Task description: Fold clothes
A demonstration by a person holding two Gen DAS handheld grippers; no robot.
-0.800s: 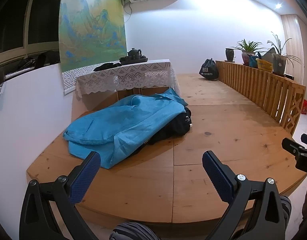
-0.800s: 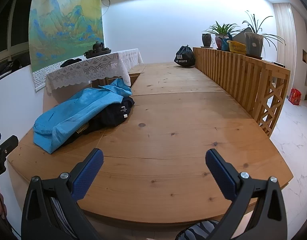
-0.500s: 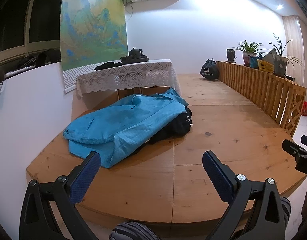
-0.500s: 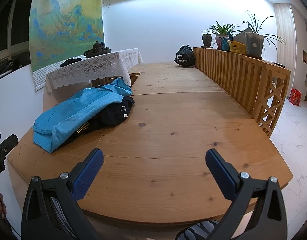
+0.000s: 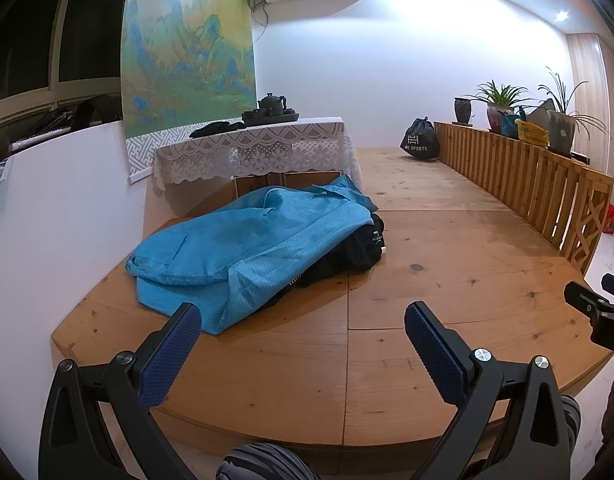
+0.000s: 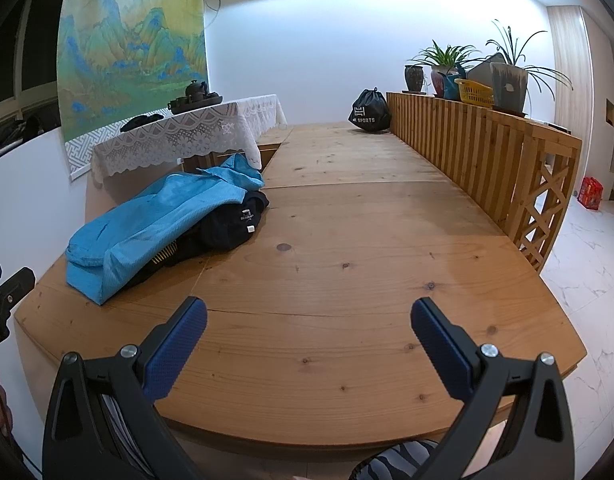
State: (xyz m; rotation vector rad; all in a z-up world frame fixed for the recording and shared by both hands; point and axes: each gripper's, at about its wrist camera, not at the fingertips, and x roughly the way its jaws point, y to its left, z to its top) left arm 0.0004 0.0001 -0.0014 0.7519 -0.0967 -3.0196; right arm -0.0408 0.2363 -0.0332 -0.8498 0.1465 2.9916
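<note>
Both grippers hang spread and empty; my left gripper (image 5: 303, 320) sits nearer the blue jacket (image 5: 247, 248), heaped over dark clothes (image 5: 359, 244) ahead-left on the wooden platform (image 5: 447, 280); its length runs diagonally away; my right gripper (image 6: 309, 316) faces bare wood.

The left gripper (image 5: 303, 324) stood wide open at the bottom of the frame, holding nothing. Just above its left finger (image 5: 175, 344), a blue garment (image 5: 243, 248) lay heaped over a black garment (image 5: 359, 244) on the wooden platform (image 5: 447, 264). The right gripper (image 5: 599, 308) poked in at the right edge.
</note>
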